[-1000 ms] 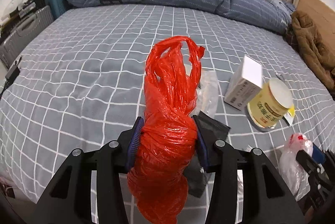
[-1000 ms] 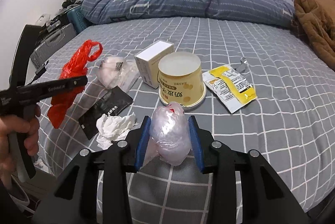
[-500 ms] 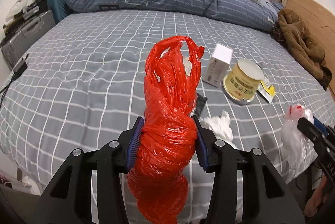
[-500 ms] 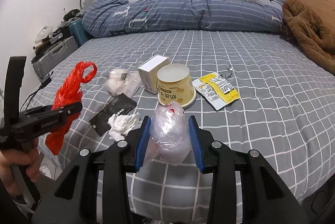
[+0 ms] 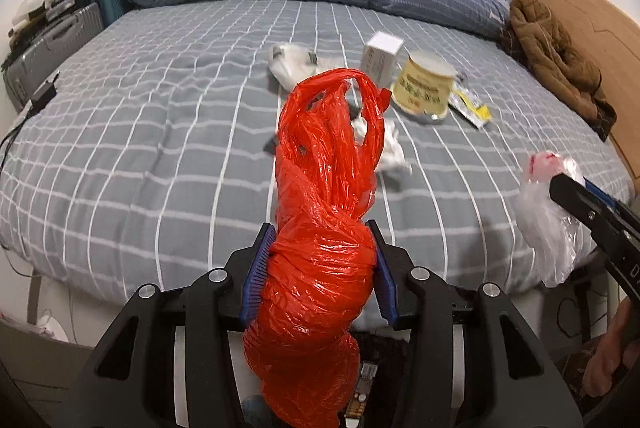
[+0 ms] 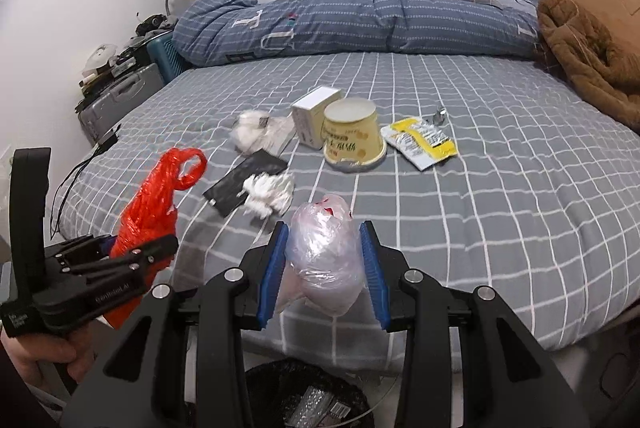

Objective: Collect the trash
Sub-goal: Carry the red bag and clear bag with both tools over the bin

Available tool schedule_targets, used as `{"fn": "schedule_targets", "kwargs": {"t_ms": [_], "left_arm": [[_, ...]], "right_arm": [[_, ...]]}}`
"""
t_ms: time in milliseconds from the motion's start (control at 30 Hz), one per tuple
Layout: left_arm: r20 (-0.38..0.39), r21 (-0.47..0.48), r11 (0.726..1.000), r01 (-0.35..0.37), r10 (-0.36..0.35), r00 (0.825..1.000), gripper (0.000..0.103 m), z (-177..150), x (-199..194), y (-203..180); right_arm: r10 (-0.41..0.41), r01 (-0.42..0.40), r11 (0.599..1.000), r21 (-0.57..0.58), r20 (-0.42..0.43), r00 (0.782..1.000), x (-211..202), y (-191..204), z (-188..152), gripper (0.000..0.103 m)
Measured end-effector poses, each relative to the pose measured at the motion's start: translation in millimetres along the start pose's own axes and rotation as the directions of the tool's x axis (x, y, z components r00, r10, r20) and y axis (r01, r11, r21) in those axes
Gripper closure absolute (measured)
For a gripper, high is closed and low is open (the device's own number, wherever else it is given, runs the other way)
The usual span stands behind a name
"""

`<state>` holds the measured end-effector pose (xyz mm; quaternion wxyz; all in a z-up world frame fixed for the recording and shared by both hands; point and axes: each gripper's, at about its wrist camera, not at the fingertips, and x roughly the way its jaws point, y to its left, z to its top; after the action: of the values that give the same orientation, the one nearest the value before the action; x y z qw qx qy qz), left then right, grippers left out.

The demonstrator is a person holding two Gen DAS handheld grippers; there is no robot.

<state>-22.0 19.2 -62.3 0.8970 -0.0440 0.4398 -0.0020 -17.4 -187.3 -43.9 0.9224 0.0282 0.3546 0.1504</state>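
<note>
Both hands pulled back off the bed (image 6: 500, 188) w/ loads: left gripper (image 5: 320, 276) pinching red bag (image 5: 320, 288), right gripper (image 6: 324, 264) pinching clear bag (image 6: 322, 252). Bin (image 6: 304, 400) now below; drop's prob next. Cup, box etc. still on bed.

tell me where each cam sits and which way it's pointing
Left wrist: on the left gripper, angled down over the bed; its jaws clamp a red bag; the right gripper and a hand show at right.
Right wrist: on the right gripper, same heading; jaws clamp a clear bag; left gripper at left, bin below.
Shared: both bags, yellow cup, white box.
</note>
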Motion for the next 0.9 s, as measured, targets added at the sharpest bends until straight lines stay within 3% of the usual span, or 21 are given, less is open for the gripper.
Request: {"fn": "schedule_targets", "kwargs": {"t_ms": [467, 900], "left_arm": [[-0.067, -0.005, 1.000, 0.007, -0.007, 0.998, 0.058, -61.4, -15.8, -0.4], [-0.158, 0.005, 1.000, 0.005, -0.004, 0.987, 0.059, -114.1, -5.4, -2.4]], "right_arm": [[0.014, -0.014, 1.000, 0.010, -0.050, 0.999, -20.0, 12.9, -42.6, 0.067], [0.015, -0.009, 0.999, 0.048, -0.136, 0.991, -24.5, 14.2, -89.9, 0.067]]}}
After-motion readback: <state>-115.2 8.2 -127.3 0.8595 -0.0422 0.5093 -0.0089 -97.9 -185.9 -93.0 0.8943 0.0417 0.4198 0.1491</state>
